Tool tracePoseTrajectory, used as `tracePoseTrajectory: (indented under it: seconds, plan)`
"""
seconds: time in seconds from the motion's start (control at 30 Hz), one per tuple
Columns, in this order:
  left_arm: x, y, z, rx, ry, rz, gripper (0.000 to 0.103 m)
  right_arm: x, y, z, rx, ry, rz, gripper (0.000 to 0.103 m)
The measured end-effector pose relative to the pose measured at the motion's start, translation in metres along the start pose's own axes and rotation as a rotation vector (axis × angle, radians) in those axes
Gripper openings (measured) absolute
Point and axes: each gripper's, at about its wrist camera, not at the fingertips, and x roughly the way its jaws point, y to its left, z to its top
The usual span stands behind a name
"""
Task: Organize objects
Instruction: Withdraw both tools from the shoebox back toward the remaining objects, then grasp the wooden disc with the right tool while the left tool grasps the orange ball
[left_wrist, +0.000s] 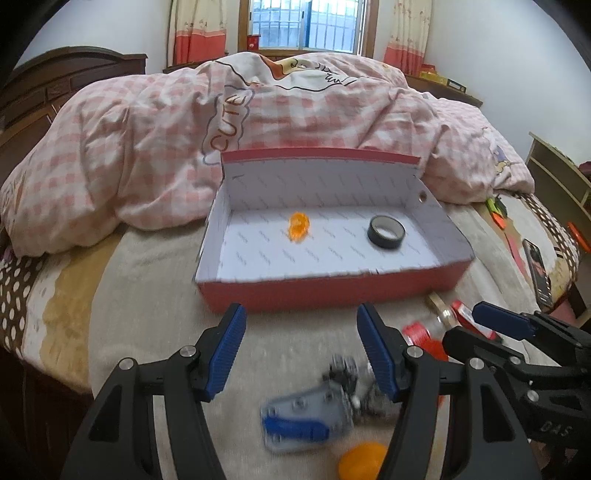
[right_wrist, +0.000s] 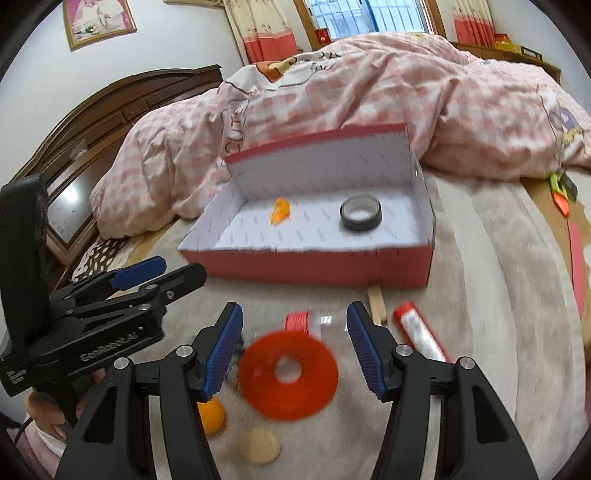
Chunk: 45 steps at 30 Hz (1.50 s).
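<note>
Two items already lie in the red box (left_wrist: 332, 291) at mid-frame: a black tape roll (left_wrist: 386, 232) and a small orange piece (left_wrist: 299, 227). You are between picks, it seems. Your left tongs (left_wrist: 301, 350) stand wide and empty above a blurred blue-grey tool (left_wrist: 303, 417); your right tongs (right_wrist: 295, 347), also wide and empty, tilt down over the red spool (right_wrist: 288, 374). Next, lower onto one and close.
</note>
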Motion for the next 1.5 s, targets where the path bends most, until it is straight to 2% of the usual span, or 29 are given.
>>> tracePoseTrajectory:
  seconds: [0.17, 0.7, 1.23, 1.5]
  plan:
    - [-0.012, 0.002, -0.019, -0.007, 0.011, -0.016, 0.063, -0.007, 0.002, -0.021, 0.015, 0.015, 0.001, 0.06]
    - [-0.017, 0.011, -0.07, 0.009, 0.09, 0.008, 0.063, -0.011, 0.004, -0.065, 0.001, 0.072, -0.006, 0.06]
    - [-0.008, 0.017, -0.088, 0.004, 0.129, -0.007, 0.063, -0.009, 0.004, -0.076, -0.012, 0.099, -0.005, 0.06]
    - [-0.015, 0.023, -0.092, -0.02, 0.125, -0.049, 0.063, -0.01, 0.014, -0.083, -0.066, 0.115, 0.006, 0.06]
